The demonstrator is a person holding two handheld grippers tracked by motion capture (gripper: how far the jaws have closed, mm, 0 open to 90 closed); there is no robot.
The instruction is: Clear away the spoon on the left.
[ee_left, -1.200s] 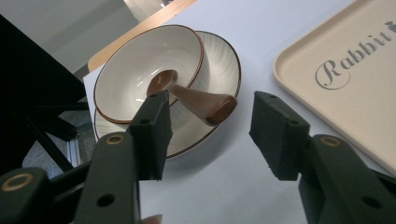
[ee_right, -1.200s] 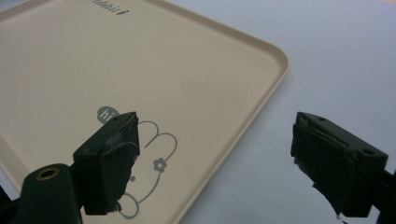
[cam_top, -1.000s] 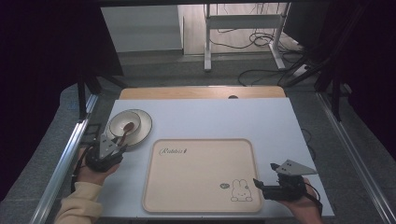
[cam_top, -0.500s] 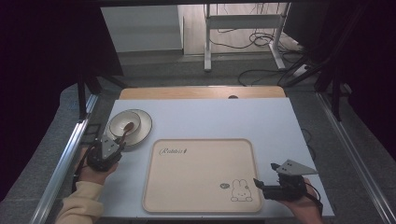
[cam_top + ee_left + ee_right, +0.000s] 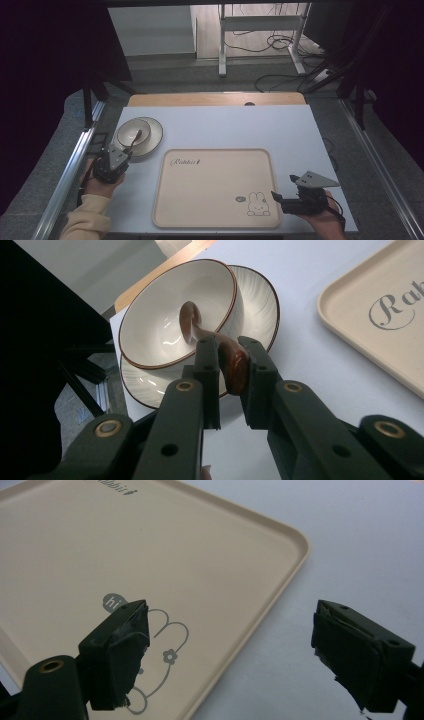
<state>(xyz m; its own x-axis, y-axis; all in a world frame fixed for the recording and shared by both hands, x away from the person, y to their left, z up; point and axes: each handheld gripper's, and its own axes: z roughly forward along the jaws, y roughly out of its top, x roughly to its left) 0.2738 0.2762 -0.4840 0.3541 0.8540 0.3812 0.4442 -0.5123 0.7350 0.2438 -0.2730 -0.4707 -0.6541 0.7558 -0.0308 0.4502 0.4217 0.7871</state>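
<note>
Left claw (image 5: 227, 371) clamped on spoon (image 5: 231, 357) handle slanting far into bowl (image 5: 177, 315) on plate (image 5: 257, 305), near left of tray (image 5: 216, 187); right claw (image 5: 227, 655) open, straddling tray's near-right rim.

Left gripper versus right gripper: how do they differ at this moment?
The left gripper is shut on the brown spoon handle; the right gripper is open and holds nothing. The left is at the bowl; the right straddles the tray edge. Both have black jaws.
</note>
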